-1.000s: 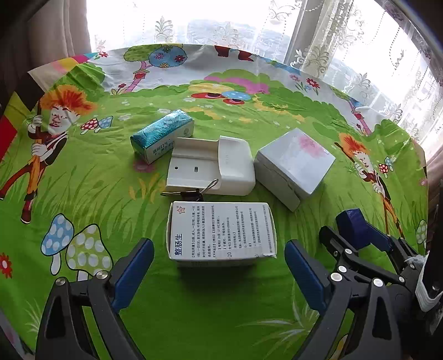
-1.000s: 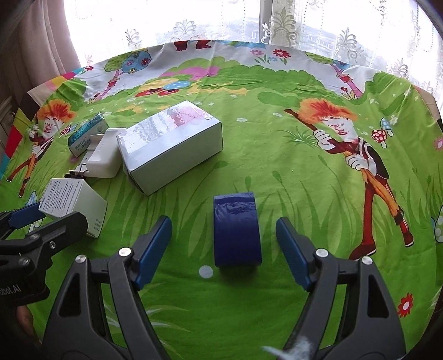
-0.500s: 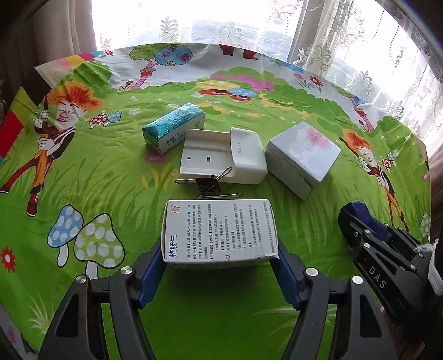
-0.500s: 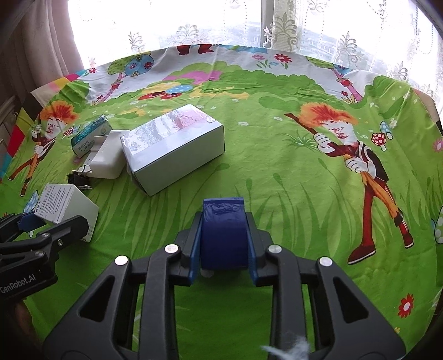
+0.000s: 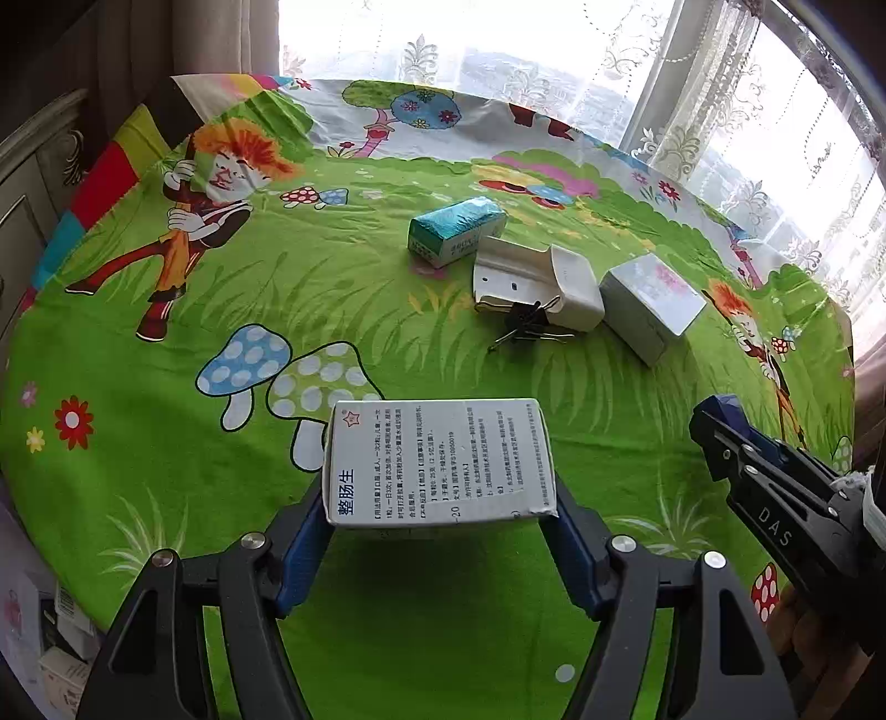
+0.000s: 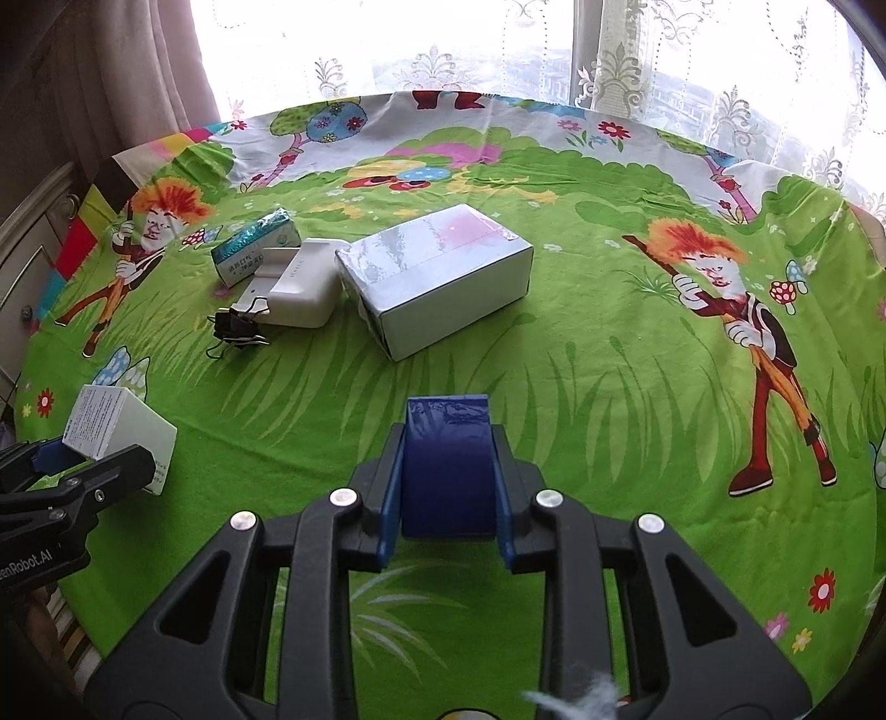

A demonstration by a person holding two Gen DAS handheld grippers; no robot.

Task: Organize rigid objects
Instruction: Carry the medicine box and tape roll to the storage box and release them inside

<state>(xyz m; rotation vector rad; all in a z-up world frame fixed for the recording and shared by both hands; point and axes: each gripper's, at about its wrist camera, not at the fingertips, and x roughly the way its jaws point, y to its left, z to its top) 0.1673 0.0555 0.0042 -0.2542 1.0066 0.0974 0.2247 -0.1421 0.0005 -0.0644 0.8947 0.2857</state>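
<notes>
Two grippers, both loaded. Your left gripper (image 5: 440,515) pinches a white medicine box (image 5: 437,461) printed with Chinese text, its blue pads (image 5: 302,545) pressed on the two short ends; the box lies flat between the fingers, printed face up, above the green cartoon tablecloth (image 5: 166,421). In the right wrist view the same box (image 6: 119,429) shows at the left edge, caught in the left gripper's black fingers.

Your right gripper (image 6: 446,498) has its jaws drawn in tight on a dark blue box (image 6: 447,465), pads flat against its two long sides. In the left wrist view that gripper (image 5: 736,437) enters from the right with the blue box's corner just showing at its tip.

Further back on the cloth, in a loose row:
- teal-topped carton (image 5: 457,230), far left of the row;
- white plastic holder (image 5: 537,285), touching or just beside the carton;
- black binder clip (image 5: 526,324), against the holder's near edge;
- white wrapped box with a pink patch (image 6: 434,277), just beside the holder on the right.

Lace curtains (image 6: 554,44) and a bright window lie behind the table. Both held boxes are well apart from the row.
</notes>
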